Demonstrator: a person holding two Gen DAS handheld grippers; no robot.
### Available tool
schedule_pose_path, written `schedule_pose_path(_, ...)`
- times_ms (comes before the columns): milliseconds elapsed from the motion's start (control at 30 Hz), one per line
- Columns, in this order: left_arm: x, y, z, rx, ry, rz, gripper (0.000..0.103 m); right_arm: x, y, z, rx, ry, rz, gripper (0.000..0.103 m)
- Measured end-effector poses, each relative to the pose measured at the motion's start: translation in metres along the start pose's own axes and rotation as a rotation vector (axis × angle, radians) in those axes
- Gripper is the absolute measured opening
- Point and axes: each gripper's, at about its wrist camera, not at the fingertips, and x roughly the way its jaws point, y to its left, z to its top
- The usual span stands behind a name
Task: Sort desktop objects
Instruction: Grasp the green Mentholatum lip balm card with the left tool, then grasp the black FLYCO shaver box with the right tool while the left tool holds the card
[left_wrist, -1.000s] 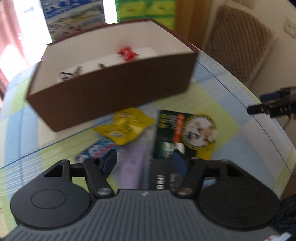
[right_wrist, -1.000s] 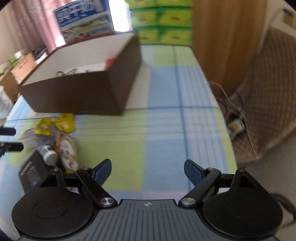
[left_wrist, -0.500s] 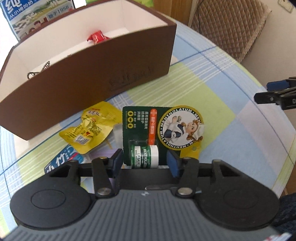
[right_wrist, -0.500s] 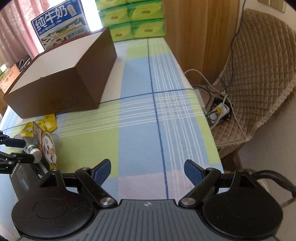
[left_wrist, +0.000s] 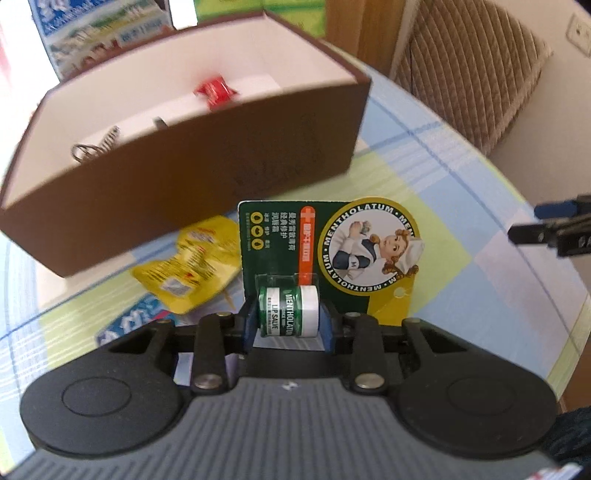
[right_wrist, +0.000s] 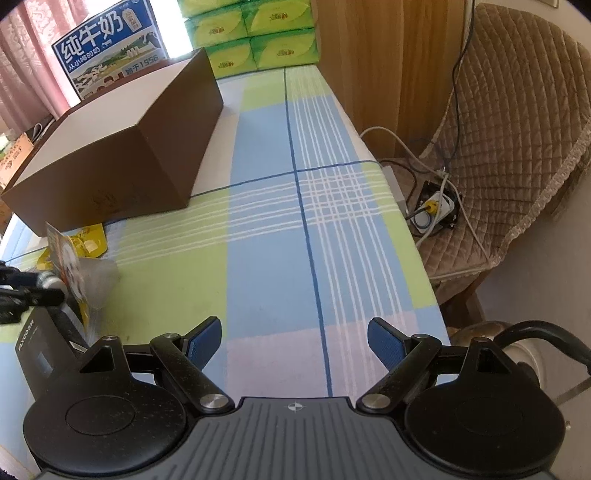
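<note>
A green Mentholatum lip salve card (left_wrist: 332, 243) has its small tin in a blister at the lower edge. My left gripper (left_wrist: 288, 317) is closing on that tin, and its blue pads press both sides of the blister. In the right wrist view the lip salve card (right_wrist: 68, 258) stands tilted up off the cloth in the left gripper (right_wrist: 33, 286). Just behind it stands an open brown box (left_wrist: 207, 173) holding a red candy (left_wrist: 214, 90) and a metal clip (left_wrist: 96, 146). My right gripper (right_wrist: 293, 343) hangs open over the checked cloth with nothing between its fingers.
A yellow packet (left_wrist: 192, 266) and a blue-white packet (left_wrist: 129, 325) lie left of the card. A black box (right_wrist: 40, 354) sits beneath the left gripper. A milk carton (right_wrist: 110, 51) and green tissue packs (right_wrist: 258, 37) stand at the back. A quilted chair (right_wrist: 517, 129) is right of the table edge.
The left gripper's jaws have narrowed onto the lip salve tin, and the card has tipped up from lying flat. The right gripper stays wide open.
</note>
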Motion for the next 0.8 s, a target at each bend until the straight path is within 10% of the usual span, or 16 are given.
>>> schedule_pose_path(800, -0.096, 0.12, -0.092, -0.432, -0.016, 0.256, 0.029, 0.012, 0.169, -0.008, -0.57, 0.01, 0.476, 0.084)
